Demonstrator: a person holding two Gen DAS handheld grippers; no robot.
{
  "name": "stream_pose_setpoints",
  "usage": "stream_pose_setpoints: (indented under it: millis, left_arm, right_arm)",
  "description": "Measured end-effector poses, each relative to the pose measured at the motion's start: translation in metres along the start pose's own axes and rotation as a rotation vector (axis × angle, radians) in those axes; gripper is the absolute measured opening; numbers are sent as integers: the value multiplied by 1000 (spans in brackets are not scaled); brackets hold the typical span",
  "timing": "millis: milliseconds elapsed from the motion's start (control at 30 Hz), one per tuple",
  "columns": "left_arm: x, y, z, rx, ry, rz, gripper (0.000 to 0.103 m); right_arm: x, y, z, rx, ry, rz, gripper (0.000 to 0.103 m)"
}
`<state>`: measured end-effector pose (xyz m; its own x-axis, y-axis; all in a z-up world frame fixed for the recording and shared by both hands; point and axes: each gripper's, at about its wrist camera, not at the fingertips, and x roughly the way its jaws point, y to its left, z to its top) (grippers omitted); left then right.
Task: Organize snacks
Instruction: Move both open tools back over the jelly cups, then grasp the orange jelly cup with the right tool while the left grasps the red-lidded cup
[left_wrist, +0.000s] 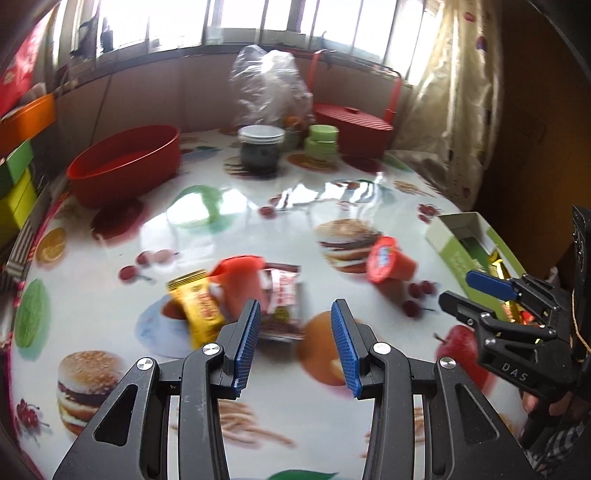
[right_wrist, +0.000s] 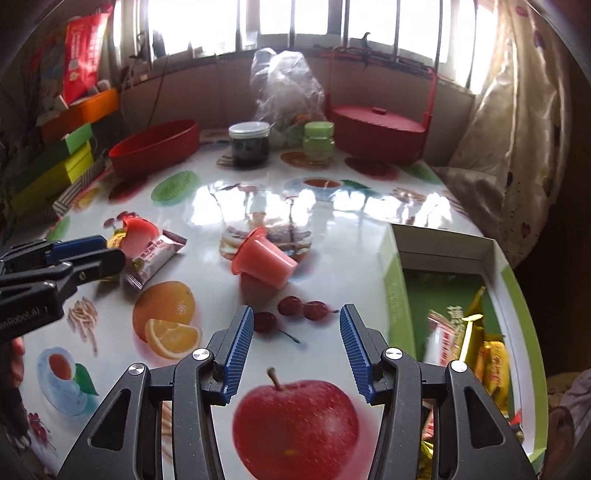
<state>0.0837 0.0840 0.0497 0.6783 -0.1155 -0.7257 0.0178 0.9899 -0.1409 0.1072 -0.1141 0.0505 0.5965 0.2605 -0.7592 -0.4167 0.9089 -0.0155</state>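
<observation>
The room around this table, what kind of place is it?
Probably a home dining or sun room: a table with a food-print cover, a wall of windows with a curtain, and jars and snacks.

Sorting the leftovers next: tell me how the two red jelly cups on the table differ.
The lone jelly cup lies tipped on its side on bare tablecloth, apart from other snacks. The second jelly cup lies among wrappers, against the pink wrapped bar and a yellow packet, close by the left claw. Both are red, lie tipped over and are still outside the green box.
</observation>
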Motion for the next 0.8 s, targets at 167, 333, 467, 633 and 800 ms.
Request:
stream_pose_setpoints:
  millis: [167,333,467,633,800]
  left_arm:
    - [5,18,-1,-27,14,26,41]
    - [12,27,1,-42,27,29,41]
    - [19,28,6,-32,35,29,41]
    - [30,29,13,-36,47,24,41]
    - [42,32,18,-34,73,23,41]
  right_arm:
    - [14,9,8,-34,32,-6,49]
    - [26,13,17,-41,52,-21,50]
    - [36,14,25,-58,80,-32,51]
    - [50,13,34,-90,126,-47,51]
    - [63,15,39,-119,171,-40,51]
